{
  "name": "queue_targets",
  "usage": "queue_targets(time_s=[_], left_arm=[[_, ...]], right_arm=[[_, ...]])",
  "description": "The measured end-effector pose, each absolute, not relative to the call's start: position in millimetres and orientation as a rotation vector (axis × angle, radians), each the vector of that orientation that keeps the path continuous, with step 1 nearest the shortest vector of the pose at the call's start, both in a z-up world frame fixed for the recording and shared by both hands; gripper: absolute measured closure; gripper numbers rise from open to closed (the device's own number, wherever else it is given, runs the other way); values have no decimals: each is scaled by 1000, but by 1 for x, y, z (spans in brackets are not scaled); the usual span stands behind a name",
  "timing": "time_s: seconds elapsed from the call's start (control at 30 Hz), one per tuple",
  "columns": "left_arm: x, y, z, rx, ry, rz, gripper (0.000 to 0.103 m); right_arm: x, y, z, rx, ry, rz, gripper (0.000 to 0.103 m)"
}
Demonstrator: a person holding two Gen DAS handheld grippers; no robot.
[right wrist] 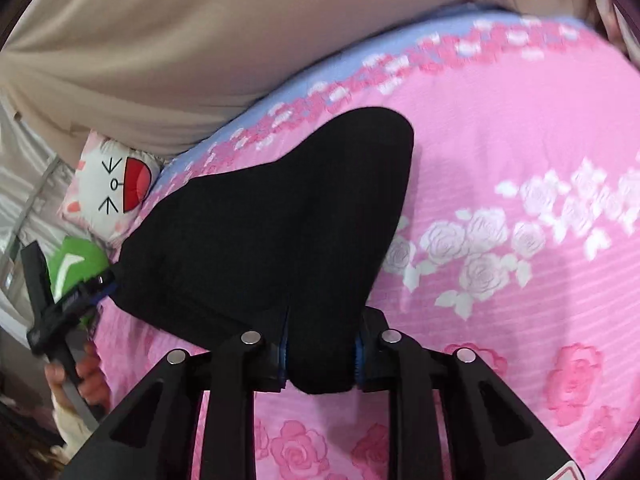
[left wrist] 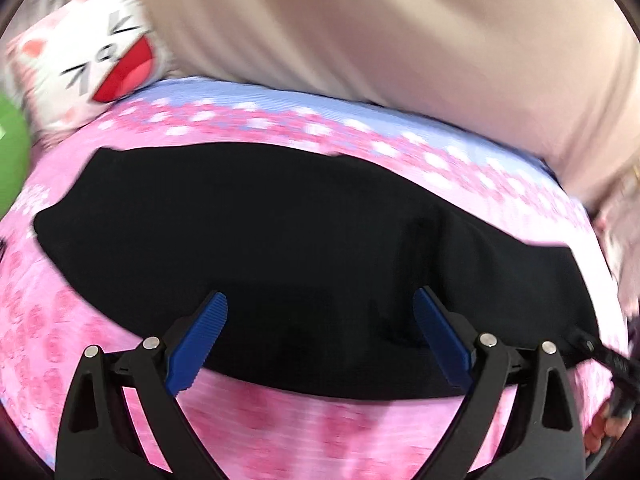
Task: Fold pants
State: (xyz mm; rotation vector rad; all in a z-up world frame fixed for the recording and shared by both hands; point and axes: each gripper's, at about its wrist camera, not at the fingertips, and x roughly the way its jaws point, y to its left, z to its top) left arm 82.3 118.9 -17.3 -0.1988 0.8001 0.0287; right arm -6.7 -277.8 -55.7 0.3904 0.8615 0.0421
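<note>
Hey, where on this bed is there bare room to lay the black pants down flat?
Widest bare patch: the pink rose bedspread right of the black pants, out to its blue edge. A narrower strip runs along the near edge under the left tongs. Crowded on the left: the cat pillow and green toy.

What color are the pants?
Black pants, clearest in the right wrist view.
</note>
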Motion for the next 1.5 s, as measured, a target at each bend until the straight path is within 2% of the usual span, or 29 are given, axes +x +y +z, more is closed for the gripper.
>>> queue_targets(time_s=[0.27,0.5,0.57,0.6,0.63,0.7,0.73,0.8,1.03,1.17,1.23,1.37,1.5], left_arm=[[79,324,-44,-605,821,404,11],[103,365,-59,-679,806,419,6],[115,363,-60,-653,796,431,8],[117,361,-59,-634,792,447,22],[118,361,-58,-615,790,472,48],[116,365,-56,-616,778,487,74],[115,367,-53,-652,766,461,82],[114,365,-43,-649,759,456,85],[104,265,71,-373,574,302,87],[92,159,134,-168,485,123,87],[88,116,144,-107,486,37,87],[78,14,125,34,561,-155,86],[85,-56,48,118,761,-274,86]], right_arm=[[-11,-273,-65,306,838,-20,73],[-11,-274,-64,308,837,-50,66],[-12,-275,-65,301,837,-57,62],[-12,-275,-65,303,835,-59,60],[-12,-276,-65,307,834,-57,58],[-13,-277,-65,312,830,-58,54],[-13,-277,-65,310,828,-59,48],[-14,-277,-63,304,821,-65,40],[-20,-289,-60,361,787,-72,32],[-30,-305,-56,450,719,-59,31],[-38,-317,-53,505,661,-61,31],[-49,-335,-53,617,600,-32,31],[-51,-335,-51,628,585,-3,30]])
